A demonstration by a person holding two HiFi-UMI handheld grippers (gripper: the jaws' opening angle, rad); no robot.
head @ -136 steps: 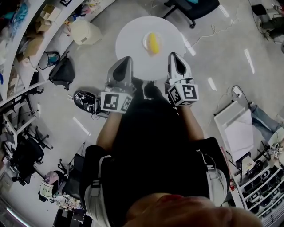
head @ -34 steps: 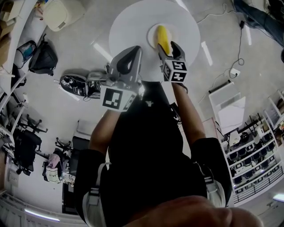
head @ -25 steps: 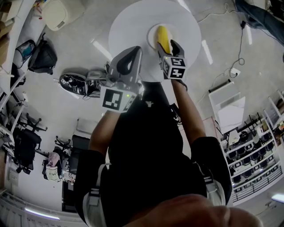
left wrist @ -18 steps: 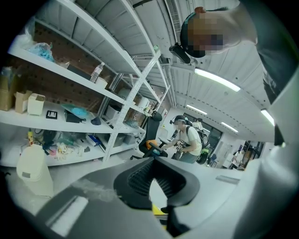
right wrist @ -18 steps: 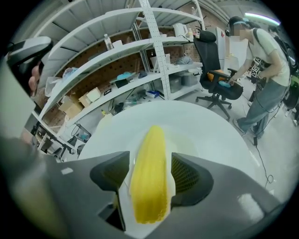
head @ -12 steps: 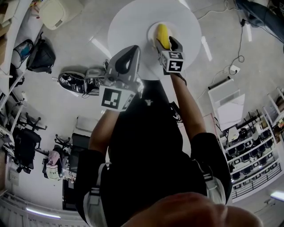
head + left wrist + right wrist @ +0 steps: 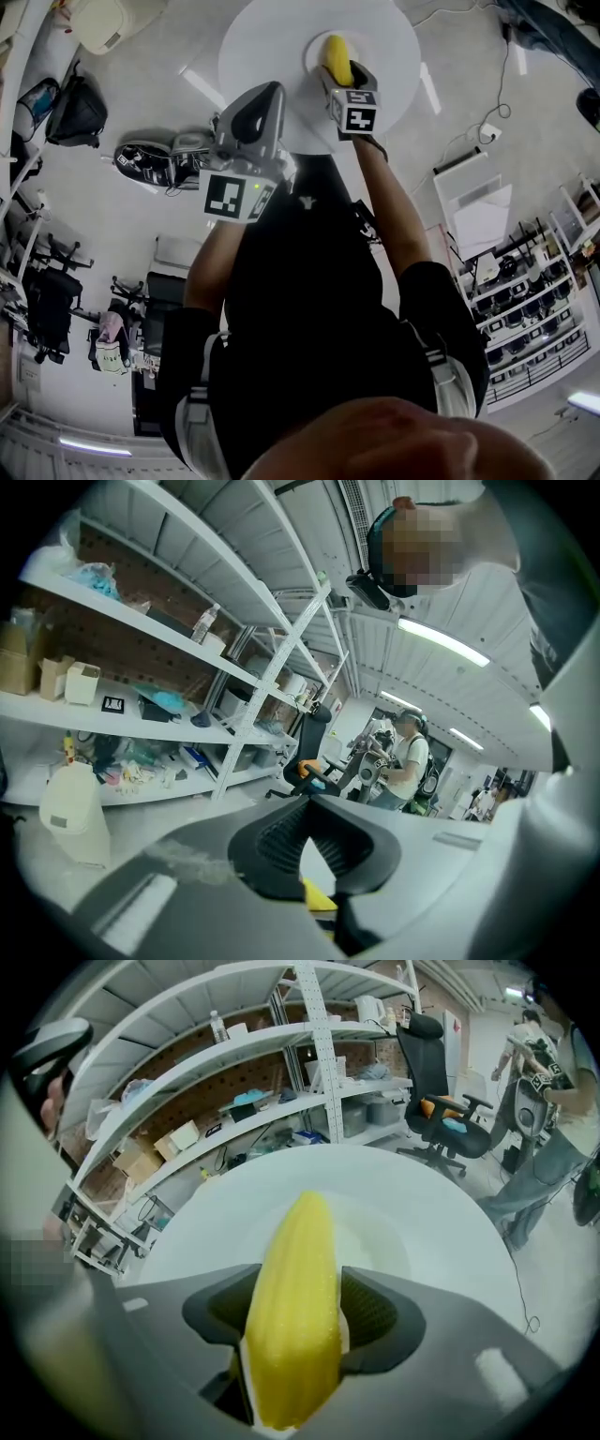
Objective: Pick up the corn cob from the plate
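While the left gripper idles closed and empty, the right gripper clamps the corn cob crosswise to clear the plate.

Round white tbl w/ plate

R claw at corn cob, over plate (round table); L claw apart.

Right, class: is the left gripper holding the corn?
No, the corn sits between the jaws of the right gripper, while the left gripper is closed on nothing.
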